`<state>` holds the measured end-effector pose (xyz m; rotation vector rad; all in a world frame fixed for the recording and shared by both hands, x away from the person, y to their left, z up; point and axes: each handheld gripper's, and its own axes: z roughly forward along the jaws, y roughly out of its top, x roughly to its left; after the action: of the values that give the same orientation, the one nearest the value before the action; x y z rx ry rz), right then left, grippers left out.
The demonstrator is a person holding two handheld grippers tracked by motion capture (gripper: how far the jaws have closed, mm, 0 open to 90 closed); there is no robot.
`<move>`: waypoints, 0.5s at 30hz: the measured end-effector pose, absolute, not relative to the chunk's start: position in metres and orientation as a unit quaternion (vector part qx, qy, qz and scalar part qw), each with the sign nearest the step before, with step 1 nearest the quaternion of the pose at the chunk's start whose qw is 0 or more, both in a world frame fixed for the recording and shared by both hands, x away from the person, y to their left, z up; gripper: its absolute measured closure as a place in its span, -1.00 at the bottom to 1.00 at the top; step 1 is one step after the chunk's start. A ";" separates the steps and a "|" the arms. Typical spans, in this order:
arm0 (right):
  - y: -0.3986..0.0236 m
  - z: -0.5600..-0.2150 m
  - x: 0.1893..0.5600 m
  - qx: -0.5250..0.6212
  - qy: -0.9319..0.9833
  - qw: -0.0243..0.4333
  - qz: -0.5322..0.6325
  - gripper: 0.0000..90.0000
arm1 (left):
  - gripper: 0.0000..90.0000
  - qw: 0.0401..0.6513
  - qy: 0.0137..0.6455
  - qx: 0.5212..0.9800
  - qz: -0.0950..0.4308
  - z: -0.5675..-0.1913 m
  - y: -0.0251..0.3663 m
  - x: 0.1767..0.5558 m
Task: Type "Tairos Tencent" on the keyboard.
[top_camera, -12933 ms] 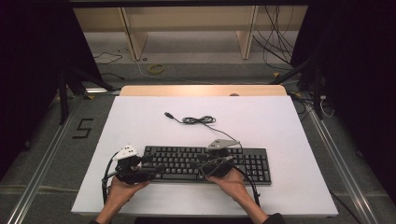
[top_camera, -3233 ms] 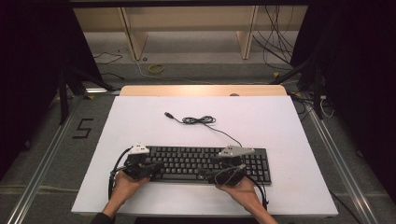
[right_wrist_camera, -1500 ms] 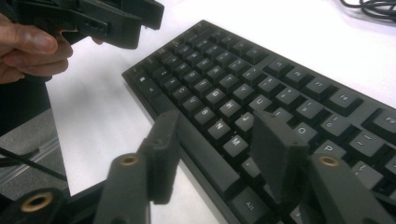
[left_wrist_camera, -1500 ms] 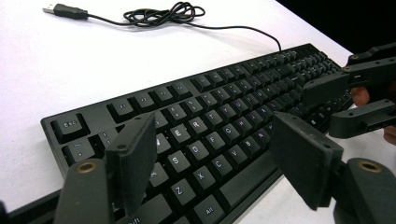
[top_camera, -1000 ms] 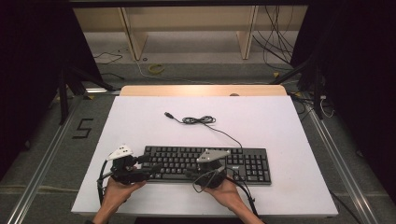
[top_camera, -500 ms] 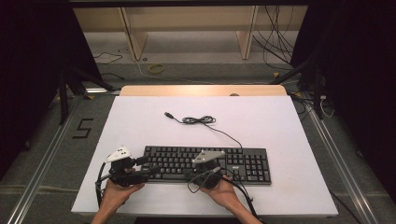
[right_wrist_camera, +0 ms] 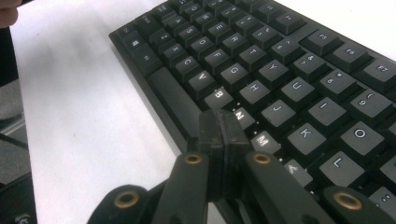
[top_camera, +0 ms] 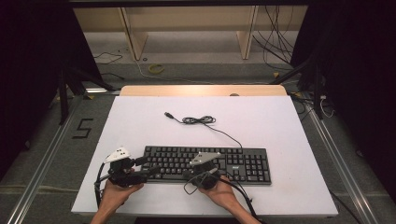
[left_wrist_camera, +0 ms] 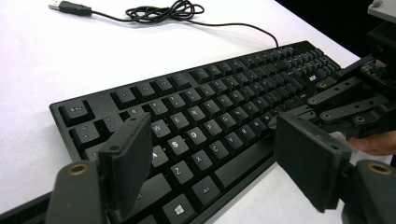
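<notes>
A black keyboard (top_camera: 233, 161) lies across the near half of the white table (top_camera: 280, 121). My left gripper (top_camera: 148, 167) is at its left end and open. In the left gripper view the jaws of my left gripper (left_wrist_camera: 217, 140) stand wide apart over the letter keys of the keyboard (left_wrist_camera: 224, 88), with nothing between them. My right gripper (top_camera: 190, 174) is at the keyboard's front edge near the middle, shut and empty. In the right gripper view my right gripper (right_wrist_camera: 222, 126) has its tips over the space bar, just below the N key of the keyboard (right_wrist_camera: 280, 70). I cannot tell whether they touch it.
The keyboard's thin black cable (top_camera: 198, 120) lies coiled behind it, ending in a loose USB plug (left_wrist_camera: 70, 7). The table's near edge is close under both hands. Beyond the table's far edge are a wooden strip (top_camera: 201, 90) and floor with loose cables.
My right gripper has edged slightly left along the keyboard's front edge. The left gripper and the keyboard have stayed put.
</notes>
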<state>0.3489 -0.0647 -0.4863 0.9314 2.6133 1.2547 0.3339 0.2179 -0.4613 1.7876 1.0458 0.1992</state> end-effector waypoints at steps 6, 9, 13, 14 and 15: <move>-0.064 -0.486 0.349 0.308 0.857 0.052 0.410 1.00 | -0.38 0.505 0.435 0.741 0.083 -0.462 0.218 0.334; -0.065 -0.486 0.350 0.313 0.854 0.047 0.412 1.00 | -0.38 0.504 0.438 0.740 0.084 -0.462 0.220 0.335; -0.070 -0.481 0.352 0.315 0.844 0.043 0.432 0.96 | -0.38 0.503 0.441 0.738 0.086 -0.463 0.221 0.336; -0.071 -0.480 0.352 0.316 0.842 0.044 0.436 0.95 | -0.38 0.503 0.442 0.738 0.086 -0.463 0.222 0.336; -0.071 -0.478 0.352 0.317 0.840 0.044 0.438 0.94 | -0.37 0.502 0.443 0.738 0.087 -0.463 0.222 0.336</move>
<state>0.3524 -0.0714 -0.4784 0.9684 2.5683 1.3400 0.3362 0.2221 -0.4627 1.7822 1.0692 0.2107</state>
